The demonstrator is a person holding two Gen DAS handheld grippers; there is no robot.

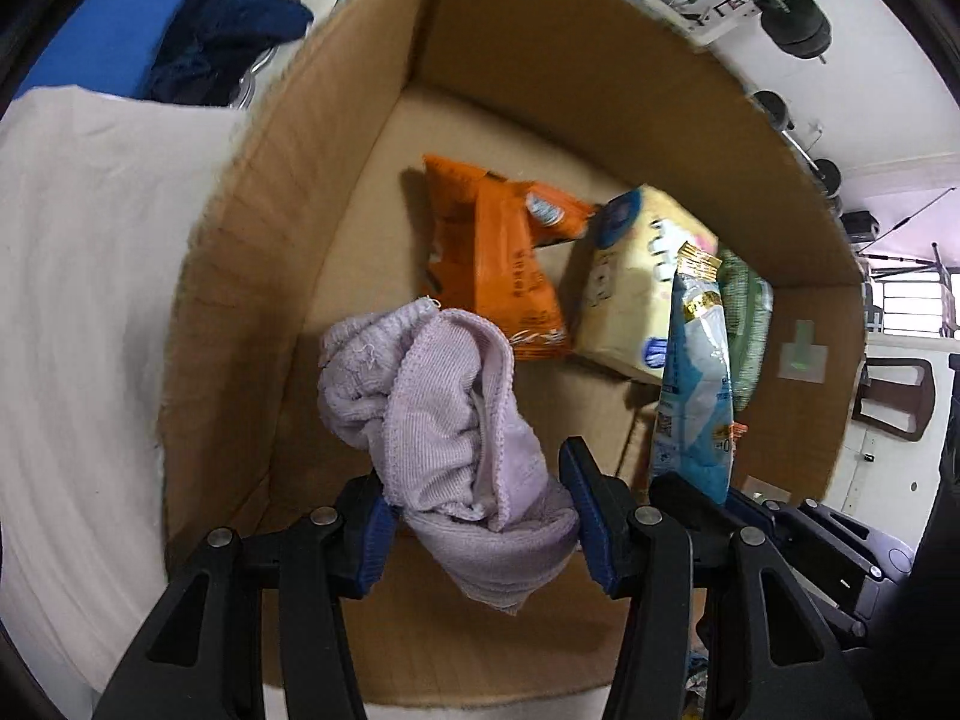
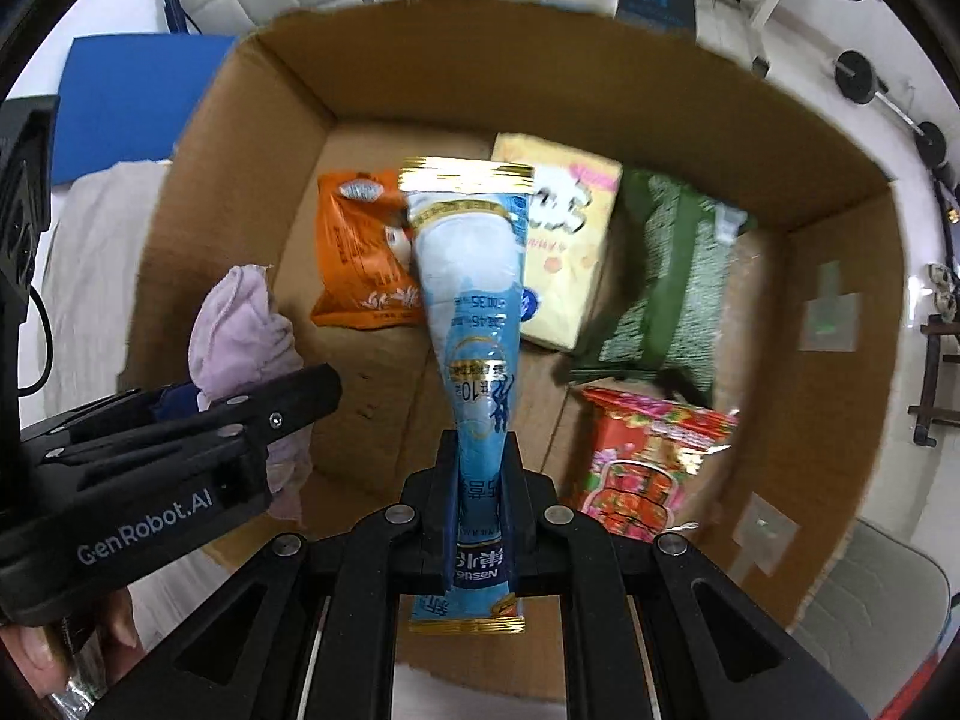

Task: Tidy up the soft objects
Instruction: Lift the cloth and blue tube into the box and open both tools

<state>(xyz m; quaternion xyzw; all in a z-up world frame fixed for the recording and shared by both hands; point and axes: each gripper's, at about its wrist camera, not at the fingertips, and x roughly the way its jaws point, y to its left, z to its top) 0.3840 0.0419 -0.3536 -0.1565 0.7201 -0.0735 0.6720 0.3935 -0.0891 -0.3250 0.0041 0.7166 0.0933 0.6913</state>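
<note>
Cardboard box (image 2: 840, 360) below, packets inside | left gripper (image 1: 480, 531) clamps lilac cloth (image 1: 444, 420) | right gripper (image 2: 480, 480) pinches blue sachet (image 2: 474, 300) | risk: cloth, seemingly loosely bunched, snagging a pad on release.

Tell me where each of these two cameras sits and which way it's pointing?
Left wrist: on the left gripper, looking down into the cardboard box; its fingers pinch a lilac cloth.
Right wrist: on the right gripper, looking down; its fingers clamp a blue packet.
Shared: box, cloth, blue packet, orange packet, yellow pack.
</note>
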